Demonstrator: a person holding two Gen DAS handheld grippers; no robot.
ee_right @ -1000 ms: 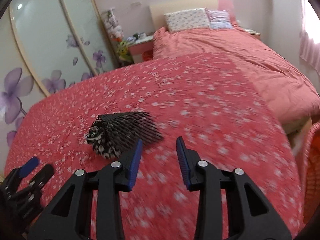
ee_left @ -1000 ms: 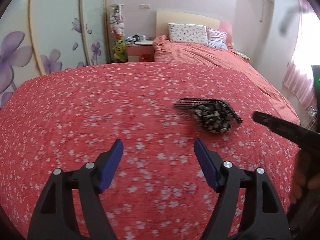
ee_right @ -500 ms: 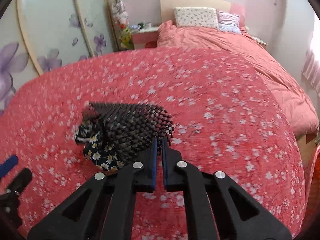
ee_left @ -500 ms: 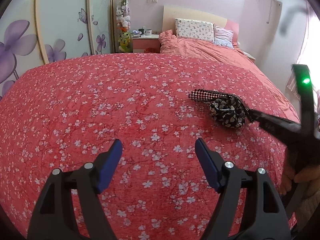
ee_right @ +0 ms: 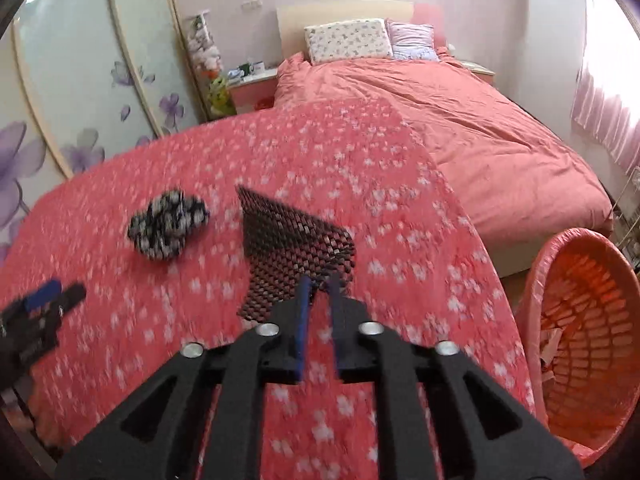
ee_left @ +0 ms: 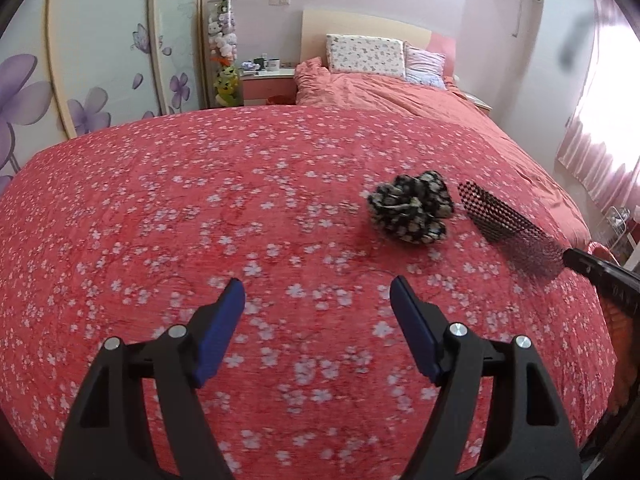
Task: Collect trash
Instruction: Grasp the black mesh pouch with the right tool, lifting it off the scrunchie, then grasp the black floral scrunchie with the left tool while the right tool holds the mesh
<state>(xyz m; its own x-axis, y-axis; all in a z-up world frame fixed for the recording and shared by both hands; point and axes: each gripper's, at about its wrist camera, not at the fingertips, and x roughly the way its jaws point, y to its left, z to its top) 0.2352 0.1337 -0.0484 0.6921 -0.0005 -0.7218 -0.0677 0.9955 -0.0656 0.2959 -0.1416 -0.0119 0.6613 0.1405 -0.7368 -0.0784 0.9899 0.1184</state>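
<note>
A black mesh sheet (ee_right: 296, 240) sticks out from my right gripper (ee_right: 320, 280), its near edge between the blue pads, raised off the red flowered bedspread (ee_right: 360, 168). The jaws are opening, with the mesh still between them. In the left wrist view the mesh (ee_left: 504, 224) hangs from the right gripper (ee_left: 600, 272) at the right edge. A crumpled black cloth with white flowers (ee_left: 412, 212) lies on the bedspread, left of the mesh and apart from it. My left gripper (ee_left: 316, 292) is open over the bedspread, nothing between its fingers, short of the cloth.
An orange basket (ee_right: 536, 272) lined with a pink bag stands on the floor right of the bed's corner. Pillows (ee_left: 364, 54) and a headboard are at the far end, a nightstand (ee_left: 268, 80) and a flowered wardrobe (ee_left: 100, 60) to the left.
The right gripper closed on the mesh and pulled it right, off the flowered cloth, which now lies uncovered. The orange basket has come into the right wrist view. The left gripper stayed open.
</note>
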